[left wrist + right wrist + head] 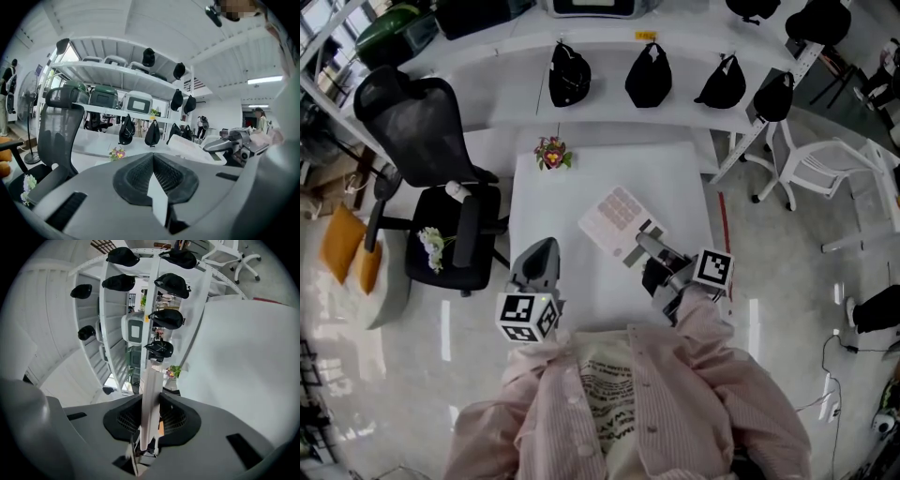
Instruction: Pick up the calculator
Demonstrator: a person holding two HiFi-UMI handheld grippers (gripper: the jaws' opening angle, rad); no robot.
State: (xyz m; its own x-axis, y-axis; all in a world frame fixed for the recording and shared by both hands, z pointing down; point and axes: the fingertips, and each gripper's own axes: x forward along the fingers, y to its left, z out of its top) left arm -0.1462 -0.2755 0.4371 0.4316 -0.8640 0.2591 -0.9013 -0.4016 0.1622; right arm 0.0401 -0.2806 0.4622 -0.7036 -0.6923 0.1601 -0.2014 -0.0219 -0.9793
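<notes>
Pink shirt nearest, both grippers out over the white surface. The right gripper has its jaws clamped on the calculator by one edge. The calculator juts toward eleven o'clock, apparently clear of the surface. At its eight o'clock, the left gripper has its jaws closed and empty.

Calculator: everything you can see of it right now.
The calculator is a flat, pale, plastic-looking slab with a grid of light keys and a dark display strip at the end nearest the person. The right gripper clamps that end. In the right gripper view it shows edge-on as a thin strip between the pads. It sits askew over the white table and looks lifted off it.
</notes>
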